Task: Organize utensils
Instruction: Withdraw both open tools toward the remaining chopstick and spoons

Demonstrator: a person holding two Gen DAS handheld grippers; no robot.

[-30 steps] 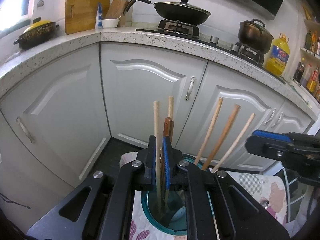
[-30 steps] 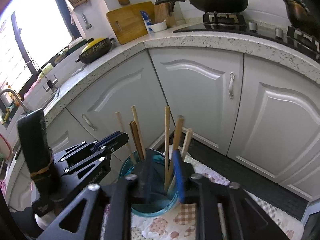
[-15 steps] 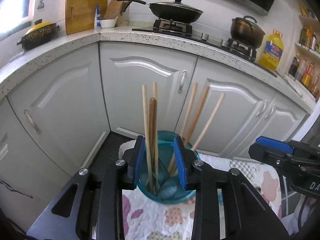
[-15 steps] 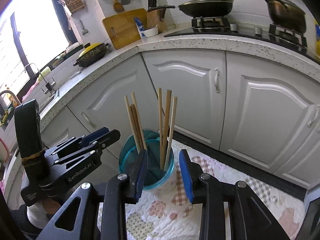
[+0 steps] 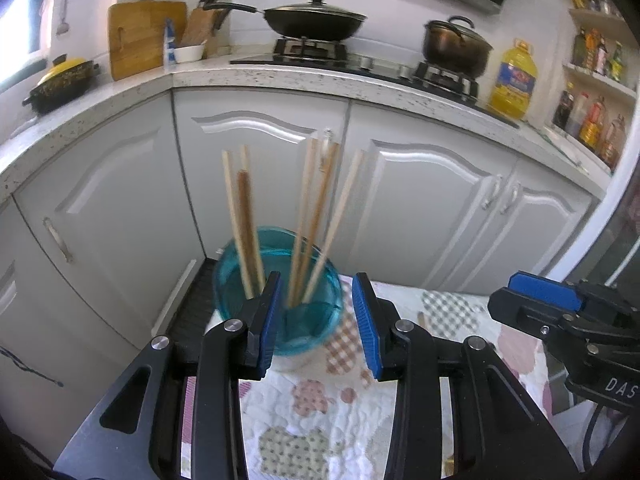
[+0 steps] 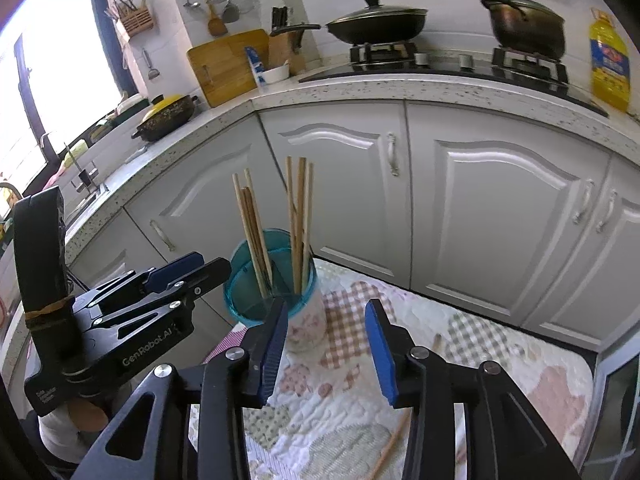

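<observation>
Through the left wrist camera I see my left gripper (image 5: pixel 316 316) with its blue pads (image 5: pixel 267 322) spread wide and opening further; nothing sits between them. Past the fingertips stands the teal cup (image 5: pixel 278 280) on the quilted patchwork cloth (image 5: pixel 320 400), near the cloth's far left corner. The chopsticks (image 5: pixel 316 216) stand in the cup in two loose bunches: one group leans against the left side, the other fans out to the right. They are a little blurred. My right gripper (image 5: pixel 536 300) pokes in from the right edge, well apart from the cup; from here I cannot judge its gap. Behind everything run the grey cabinet doors (image 5: pixel 420 208) under a speckled countertop (image 5: pixel 280 80), with a lidded wok (image 5: pixel 316 20) and a dark pot (image 5: pixel 456 44) on the stove, and a yellow oil bottle (image 5: pixel 514 80) to the right.

Through the right wrist camera, my right gripper (image 6: pixel 326 340) shows its blue pads (image 6: pixel 382 354) parted and opening, with only cloth (image 6: pixel 460 340) visible between them. The teal cup (image 6: pixel 272 276) stands just beyond the left fingertip, chopsticks (image 6: pixel 298 216) upright inside. My left gripper (image 6: pixel 192 272) reaches in from the left, its tip just beside the cup's rim. One loose chopstick (image 6: pixel 386 452) lies on the cloth near the bottom of the view, partly behind my gripper. A wooden cutting board (image 6: pixel 226 64) leans against the wall on the counter.
</observation>
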